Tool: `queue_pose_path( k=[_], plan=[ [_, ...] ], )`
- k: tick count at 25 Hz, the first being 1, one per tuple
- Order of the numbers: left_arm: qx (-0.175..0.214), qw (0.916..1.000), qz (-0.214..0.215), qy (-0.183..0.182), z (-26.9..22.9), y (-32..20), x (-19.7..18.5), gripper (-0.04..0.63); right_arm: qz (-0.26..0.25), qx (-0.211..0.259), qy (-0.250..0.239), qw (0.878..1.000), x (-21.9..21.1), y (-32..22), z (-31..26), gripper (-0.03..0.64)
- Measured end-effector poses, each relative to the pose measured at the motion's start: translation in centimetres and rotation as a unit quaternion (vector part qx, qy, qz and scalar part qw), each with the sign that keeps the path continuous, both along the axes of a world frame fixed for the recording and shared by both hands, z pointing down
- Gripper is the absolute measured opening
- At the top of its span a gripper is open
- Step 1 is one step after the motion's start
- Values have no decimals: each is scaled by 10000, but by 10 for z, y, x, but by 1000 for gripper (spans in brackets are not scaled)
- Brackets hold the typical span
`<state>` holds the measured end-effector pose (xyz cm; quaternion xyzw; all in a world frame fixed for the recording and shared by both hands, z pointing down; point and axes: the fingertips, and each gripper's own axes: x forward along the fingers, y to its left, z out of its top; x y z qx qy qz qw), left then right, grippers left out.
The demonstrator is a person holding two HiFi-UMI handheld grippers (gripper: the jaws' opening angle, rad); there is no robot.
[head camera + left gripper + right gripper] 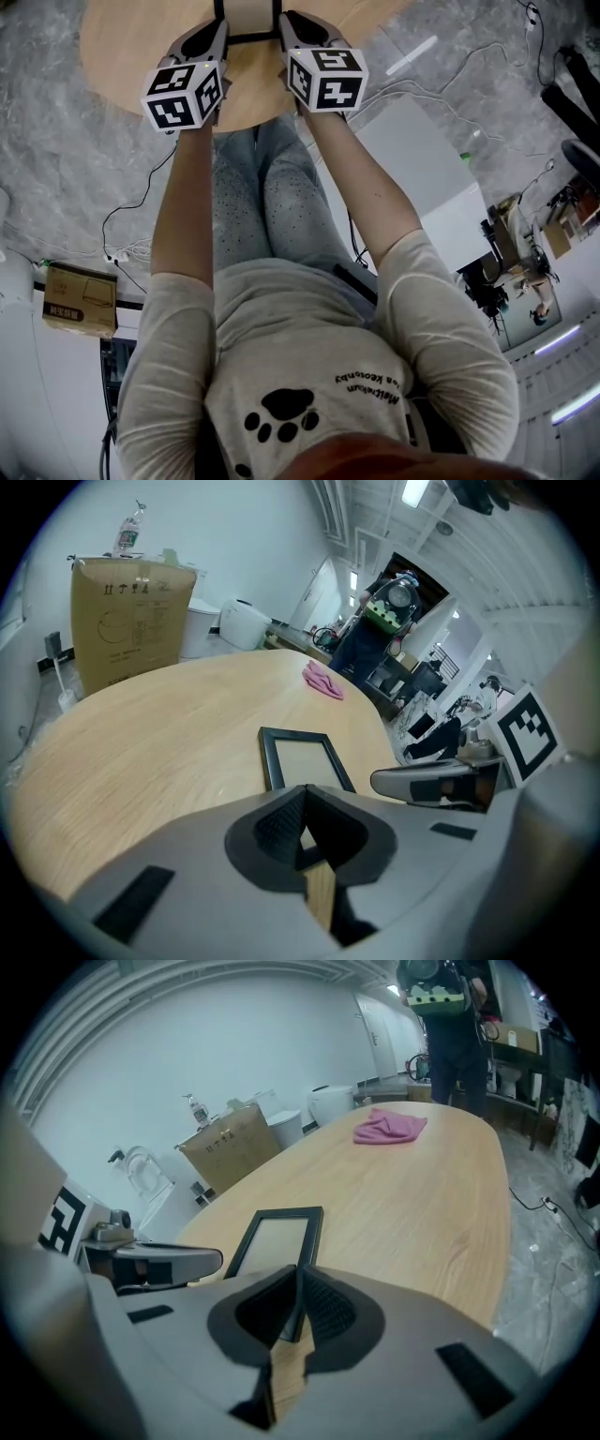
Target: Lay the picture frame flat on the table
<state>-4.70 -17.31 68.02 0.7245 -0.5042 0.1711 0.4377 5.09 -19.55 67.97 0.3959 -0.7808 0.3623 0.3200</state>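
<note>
Left gripper view: my left gripper (302, 797) is closed and empty, my right gripper (298, 1275) likewise. Picture frame (302, 759) lies flat on the counter (169, 733); box (131, 616) lettering illegible.

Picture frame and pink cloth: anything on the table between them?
Nothing: only bare wood of the table lies between the picture frame and the pink cloth. The right gripper view shows that stretch best.
</note>
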Motion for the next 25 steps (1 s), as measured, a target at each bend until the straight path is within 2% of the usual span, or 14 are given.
queue_pose_path(
  k=[13,25],
  plan=[
    [-167,9998,-22,81,-41,23,9,9,-67,-171,77,9998,9,27,-41,11],
    [25,9998,-198,-50,-109,55,3,9,-144,1,138,9998,9,64,-108,11]
  ],
)
